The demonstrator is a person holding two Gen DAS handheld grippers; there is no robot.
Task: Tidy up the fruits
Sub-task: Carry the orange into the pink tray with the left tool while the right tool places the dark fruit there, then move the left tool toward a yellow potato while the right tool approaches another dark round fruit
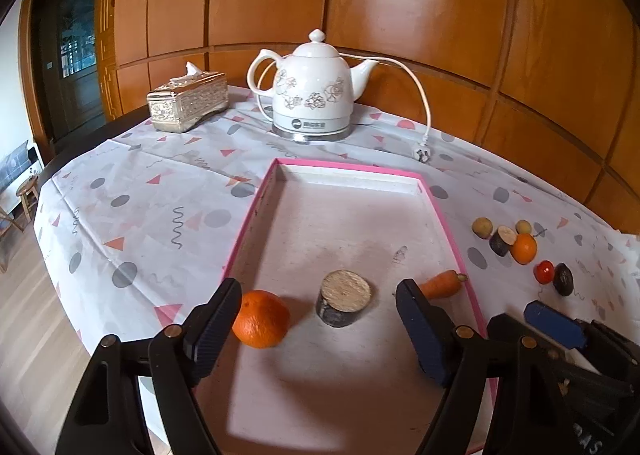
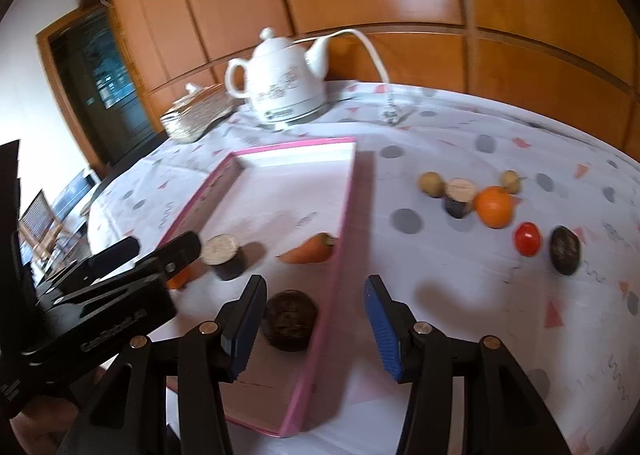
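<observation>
A pink-rimmed white tray [image 1: 450, 231] [image 2: 344, 215] lies on the table. In it are an orange [image 1: 262, 319], a cut dark-skinned chunk [image 1: 344, 297] [image 2: 226, 255], a carrot [image 1: 442, 283] [image 2: 310, 249] and a dark round fruit [image 2: 290, 319]. My left gripper [image 1: 320, 327] is open over the tray's near end, its left finger beside the orange. My right gripper [image 2: 316, 325] is open and straddles the tray's right rim, next to the dark round fruit. Right of the tray lie an orange [image 1: 524, 249] [image 2: 494, 207], a tomato [image 2: 528, 239], a dark avocado [image 2: 564, 249], another cut chunk [image 2: 460, 195] and two small brown fruits [image 2: 432, 183].
A white electric kettle [image 1: 312, 91] with its cord and plug [image 1: 422, 153] stands behind the tray. A gold tissue box [image 1: 188, 101] is at the back left. A wood-panelled wall runs behind. The table edge drops to the floor on the left.
</observation>
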